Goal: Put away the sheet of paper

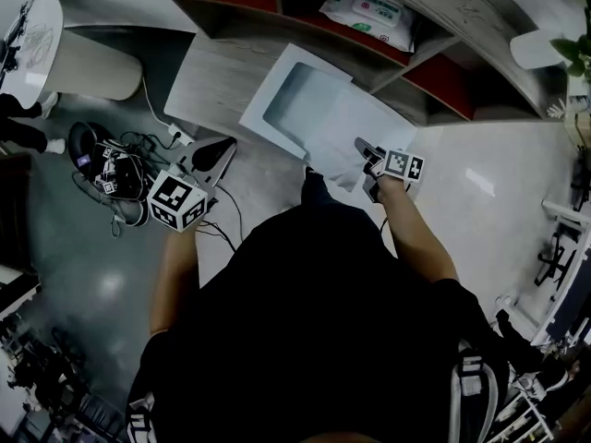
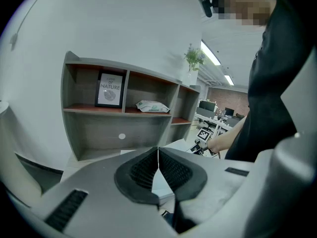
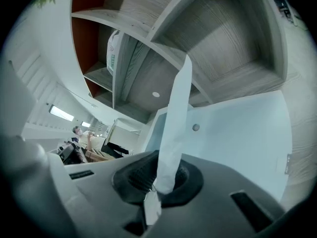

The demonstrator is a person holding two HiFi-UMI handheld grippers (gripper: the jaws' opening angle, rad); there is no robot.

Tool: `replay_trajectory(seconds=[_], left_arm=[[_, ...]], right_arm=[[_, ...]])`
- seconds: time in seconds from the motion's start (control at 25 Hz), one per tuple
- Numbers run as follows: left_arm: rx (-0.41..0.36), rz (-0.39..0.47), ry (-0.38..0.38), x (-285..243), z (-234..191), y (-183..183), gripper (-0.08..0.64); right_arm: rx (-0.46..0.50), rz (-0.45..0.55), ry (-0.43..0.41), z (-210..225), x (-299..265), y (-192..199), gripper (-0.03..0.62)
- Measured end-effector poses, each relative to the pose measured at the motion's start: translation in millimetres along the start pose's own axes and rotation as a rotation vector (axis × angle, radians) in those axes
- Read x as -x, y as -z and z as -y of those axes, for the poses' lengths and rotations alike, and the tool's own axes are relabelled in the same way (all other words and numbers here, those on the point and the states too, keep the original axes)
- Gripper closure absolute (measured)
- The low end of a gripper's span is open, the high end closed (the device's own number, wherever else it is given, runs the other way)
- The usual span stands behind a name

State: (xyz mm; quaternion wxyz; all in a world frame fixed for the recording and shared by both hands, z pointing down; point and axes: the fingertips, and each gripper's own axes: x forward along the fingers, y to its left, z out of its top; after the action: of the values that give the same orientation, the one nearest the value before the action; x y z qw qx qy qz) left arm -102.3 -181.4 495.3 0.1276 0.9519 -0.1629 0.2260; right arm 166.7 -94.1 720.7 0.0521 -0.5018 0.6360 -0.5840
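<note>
The right gripper (image 3: 166, 180) has its fingers (image 3: 136, 175) clenched on the near edge of the sheet of paper (image 3: 178, 118). In the right gripper view the sheet shows edge-on, as a narrow white strip that rises from between the pads. A short tail of it pokes out on the near side. In the head view the right gripper (image 1: 369, 160) pinches the paper (image 1: 346, 132) at its near corner. The sheet spreads away from the fingers and over the right part of a pale folder (image 1: 277, 95). Whether the sheet rests on the folder cannot be told. The folder (image 3: 237, 138) has a small round stud and lies on the wooden counter (image 1: 208, 77) in front of the shelf unit (image 1: 406, 53).

The left gripper (image 2: 158, 162) has its fingers (image 2: 178, 172) pressed together with nothing between them. In the head view the left gripper (image 1: 217, 153) hangs by the counter's near left edge, apart from the paper and the folder.

On the shelf unit (image 2: 124, 128) there is a packet of wipes (image 2: 152, 106) and, in the next compartment, a framed picture (image 2: 110, 89). A plant (image 2: 193, 58) stands on top. Cables (image 1: 120, 169) lie tangled on the floor at the left.
</note>
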Motion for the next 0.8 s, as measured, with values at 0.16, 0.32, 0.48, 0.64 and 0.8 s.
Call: replay_trajectory(seconds=[0.16,0.32,0.48,0.64,0.8], left_arm=[[0.012,0.006,-0.007,-4,-8,-1,0.538],[0.02,0.007,-0.009,-10,-13,-3,0.538],[0.026,0.005,-0.009,-15,-16,-4,0.538],[0.028,0.001,-0.011,-21,-20,-7,0.538],[0.033,-0.004,-0.018,-28,-25,-8,0.538]], right_arm=[[-0.01,-0.02,0.028,12,-6,-3,0.578],[-0.011,-0.033,0.045,19,-11,-9,0.577],[-0.023,-0.037,0.042,22,-16,-15,0.578],[-0.041,-0.045,0.037,26,-23,-21,0.578],[-0.046,-0.063,0.042,35,-31,-26,0.577]])
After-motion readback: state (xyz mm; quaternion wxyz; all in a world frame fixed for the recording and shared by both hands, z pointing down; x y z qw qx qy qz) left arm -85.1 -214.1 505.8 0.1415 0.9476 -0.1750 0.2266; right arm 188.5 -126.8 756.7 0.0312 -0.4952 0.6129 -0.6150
